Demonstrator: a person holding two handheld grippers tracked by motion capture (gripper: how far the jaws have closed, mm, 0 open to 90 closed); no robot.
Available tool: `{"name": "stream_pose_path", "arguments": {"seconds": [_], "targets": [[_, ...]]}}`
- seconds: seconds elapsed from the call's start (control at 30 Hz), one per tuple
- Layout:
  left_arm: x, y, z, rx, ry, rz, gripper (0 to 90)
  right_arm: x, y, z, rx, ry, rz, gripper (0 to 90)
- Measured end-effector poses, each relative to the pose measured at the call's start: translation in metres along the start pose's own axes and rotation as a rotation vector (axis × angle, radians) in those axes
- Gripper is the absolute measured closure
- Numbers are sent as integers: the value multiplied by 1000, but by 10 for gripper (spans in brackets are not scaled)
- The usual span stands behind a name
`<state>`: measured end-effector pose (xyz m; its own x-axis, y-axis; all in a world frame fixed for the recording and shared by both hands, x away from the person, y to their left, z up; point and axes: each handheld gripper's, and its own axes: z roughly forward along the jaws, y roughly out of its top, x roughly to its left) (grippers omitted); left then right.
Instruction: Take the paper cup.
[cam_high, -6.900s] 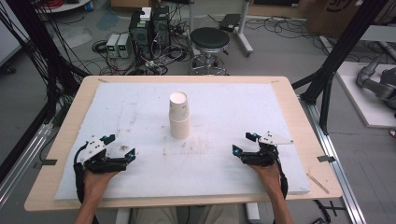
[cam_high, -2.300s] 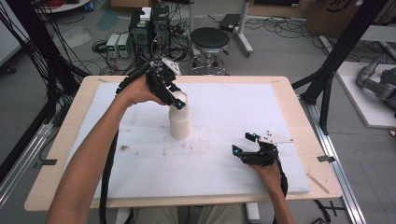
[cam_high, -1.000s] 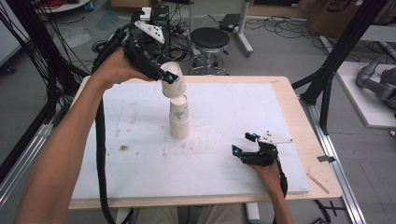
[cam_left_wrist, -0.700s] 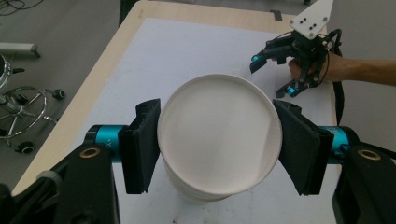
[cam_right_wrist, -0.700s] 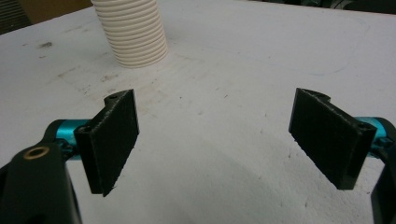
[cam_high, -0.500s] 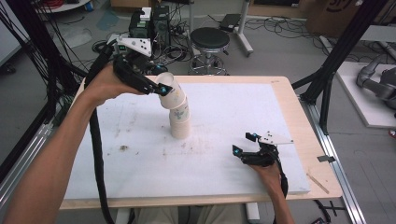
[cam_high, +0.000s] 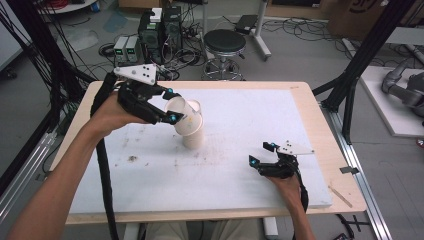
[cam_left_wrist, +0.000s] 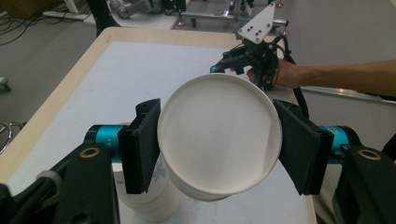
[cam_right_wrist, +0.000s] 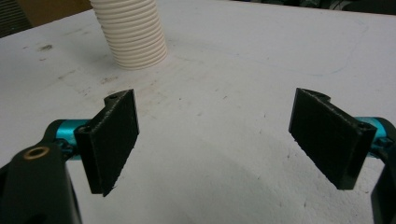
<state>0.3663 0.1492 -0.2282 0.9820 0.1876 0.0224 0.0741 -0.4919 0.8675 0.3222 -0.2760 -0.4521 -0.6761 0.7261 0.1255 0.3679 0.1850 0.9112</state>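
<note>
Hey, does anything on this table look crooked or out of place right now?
Yes: the paper cup clamped in the left gripper is tipped over, its mouth facing the gripper's camera, just above the upright cup stack. Dark specks mark the white mat.

The white surface (cam_high: 150, 175) lay bare across its near left and far right parts, giving open passage there. Near its middle a ribbed cup (cam_high: 192, 137) stood upright as the one fixed obstacle, and the left gripper (cam_high: 172, 106) hung just above it, its jaws clamped on a tilted white cup (cam_high: 182, 116). The right gripper (cam_high: 260, 154) rested well apart at the near right, jaws spread over bare surface.
</note>
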Motion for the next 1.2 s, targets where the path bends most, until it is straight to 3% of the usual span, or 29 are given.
{"name": "stream_pose_path", "arguments": {"seconds": [0.2,0.37,0.6,0.7,1.13,1.2], "targets": [[-14,-22,6,-61,-35,-12,357,0,0,0,4,0,1,164],[-27,-53,15,-142,-44,-52,357,0,0,1,6,0,-2,164],[-39,-75,25,-172,-26,-51,357,0,0,1,12,-2,-4,164],[-45,-90,31,-209,-26,-52,357,1,1,1,12,-3,-4,164],[-53,-127,37,-290,-13,-50,356,2,0,1,8,-11,-15,164],[-50,-128,38,-269,-14,-59,356,1,0,1,12,-9,-12,164]]}}
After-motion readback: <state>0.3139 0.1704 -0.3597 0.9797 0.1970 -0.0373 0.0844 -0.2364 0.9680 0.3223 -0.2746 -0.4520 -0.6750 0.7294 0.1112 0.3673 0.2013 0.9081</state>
